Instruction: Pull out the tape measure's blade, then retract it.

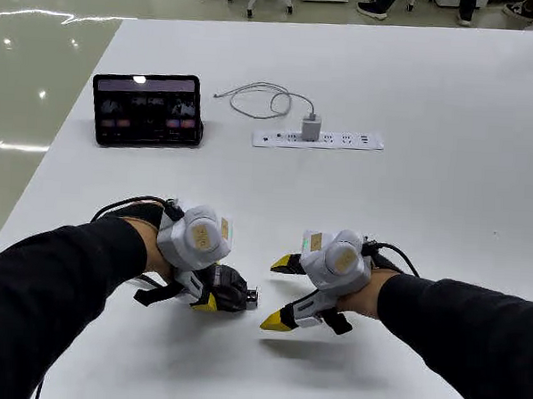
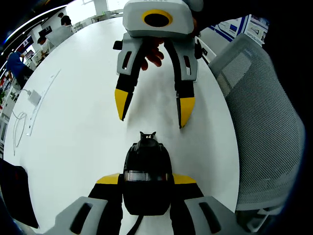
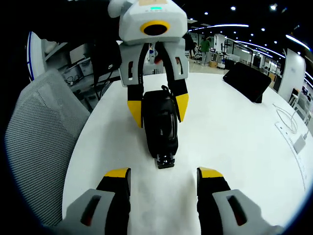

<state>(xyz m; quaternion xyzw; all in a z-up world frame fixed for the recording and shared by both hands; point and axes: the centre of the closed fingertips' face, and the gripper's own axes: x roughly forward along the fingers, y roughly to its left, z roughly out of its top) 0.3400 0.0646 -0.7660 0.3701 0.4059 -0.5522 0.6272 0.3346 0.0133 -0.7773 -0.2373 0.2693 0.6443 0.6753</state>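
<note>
Item: tape measure [image 2: 146,164], black case. It is pinched between the yellow-tipped jaws of the left gripper [image 2: 145,180], which are pressed against its two sides. In the head view it is seen low over the white table [image 1: 415,91], near the front edge; whether it touches the surface cannot be told. The blade's hook end [image 3: 165,160] is seen at the mouth of the case and is pointed toward the right gripper [image 3: 164,174].

Right gripper: jaws are spread wide and nothing is held. It is placed just beside the tape measure, facing it, with the hook end near the gap between its tips but apart from them.

Also on the table, well apart at the far side: a dark tablet [image 1: 147,109], propped up, and a white power strip [image 1: 319,140] with a white charger [image 1: 310,128] plugged in and a looped cable [image 1: 258,99].

Beside the table: a grey mesh chair [image 2: 259,122].
</note>
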